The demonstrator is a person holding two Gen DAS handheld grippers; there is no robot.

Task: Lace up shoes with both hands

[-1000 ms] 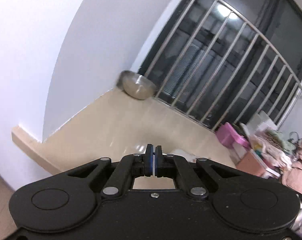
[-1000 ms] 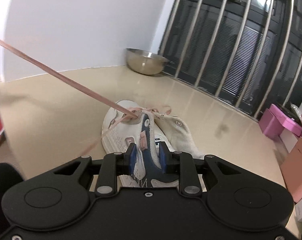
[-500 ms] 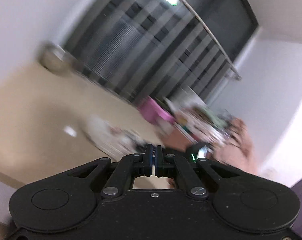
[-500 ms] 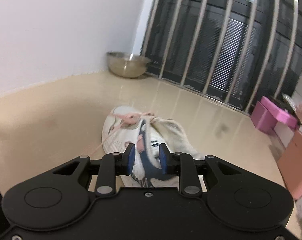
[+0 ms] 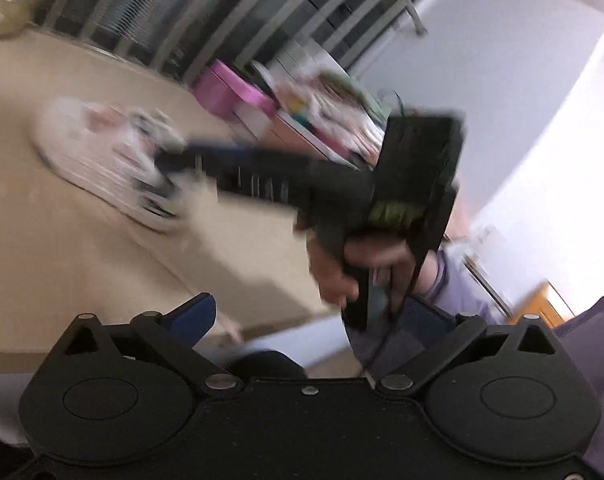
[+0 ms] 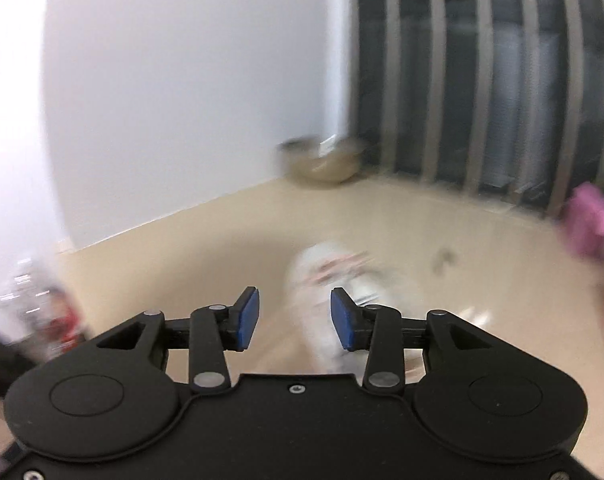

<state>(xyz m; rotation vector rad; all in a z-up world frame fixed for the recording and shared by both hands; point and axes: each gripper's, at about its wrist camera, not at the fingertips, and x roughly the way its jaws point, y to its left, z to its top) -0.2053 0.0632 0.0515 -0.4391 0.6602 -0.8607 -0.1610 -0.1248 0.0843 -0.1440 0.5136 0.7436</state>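
Observation:
A white shoe (image 5: 105,160) with pink laces lies on the beige floor, blurred in both views; it also shows in the right wrist view (image 6: 334,280). My left gripper (image 5: 302,316) is open wide and empty, well back from the shoe. My right gripper (image 6: 293,318) is open and empty, raised above the shoe's heel end. In the left wrist view the right gripper (image 5: 173,164) reaches toward the shoe, held by a hand (image 5: 342,264).
A metal bowl (image 6: 322,160) sits by the wall near the barred railing (image 6: 502,80). A pink box (image 5: 229,92) and a pile of clutter (image 5: 334,112) stand at the right. Red and white items (image 6: 41,304) lie at the left.
Both grippers have opened; the left let go of the lace and swung right and back, the right released the shoe's tongue and pulled up and away. The taut pink lace is gone from view.

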